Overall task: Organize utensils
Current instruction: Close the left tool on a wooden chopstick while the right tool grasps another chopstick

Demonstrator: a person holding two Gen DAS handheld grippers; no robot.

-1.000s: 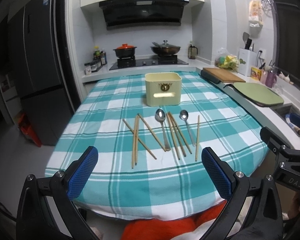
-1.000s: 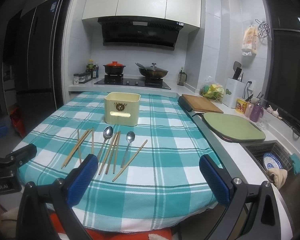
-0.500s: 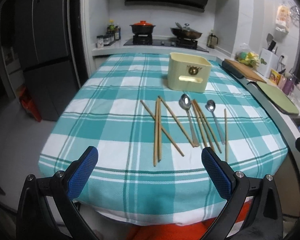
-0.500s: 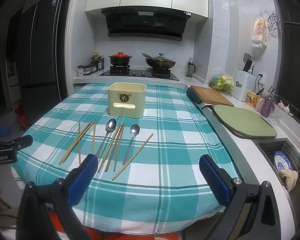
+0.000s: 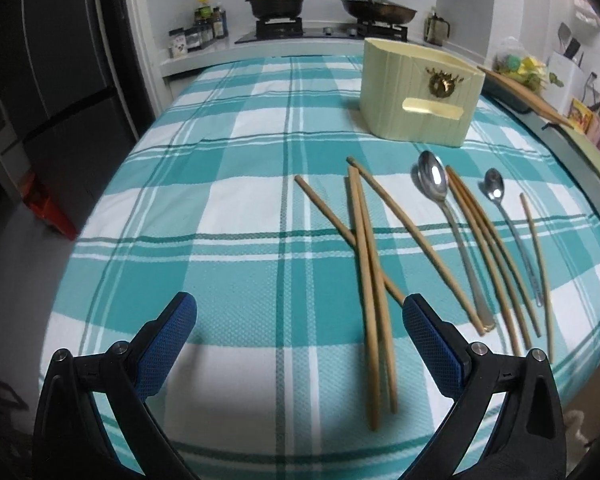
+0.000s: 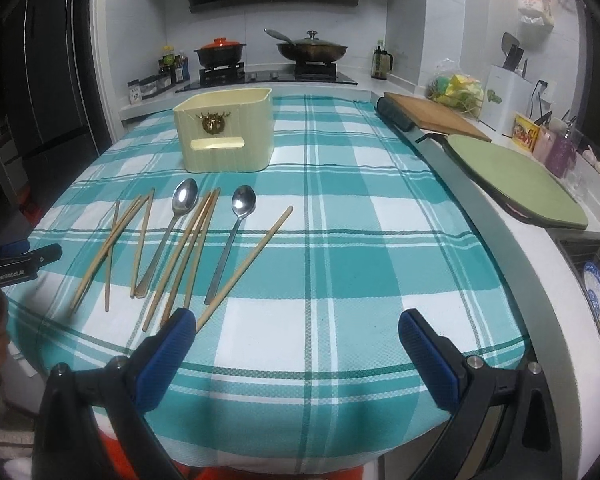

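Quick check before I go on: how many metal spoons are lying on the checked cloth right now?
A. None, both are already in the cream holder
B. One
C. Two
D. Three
C: a larger spoon and a smaller spoon lie among the wooden chopsticks on the cloth, in front of the cream holder; both hand-held grippers are open and hold nothing.

Left tongs (image 5: 298, 320) agape; right tongs (image 6: 296, 330) agape, both empty.

A teal checked tablecloth (image 6: 380, 216) is spread on the table; behind it, a red-lidded pot (image 6: 220, 51) and a lidded wok (image 6: 312, 50) are set on the hob (image 6: 268, 76).
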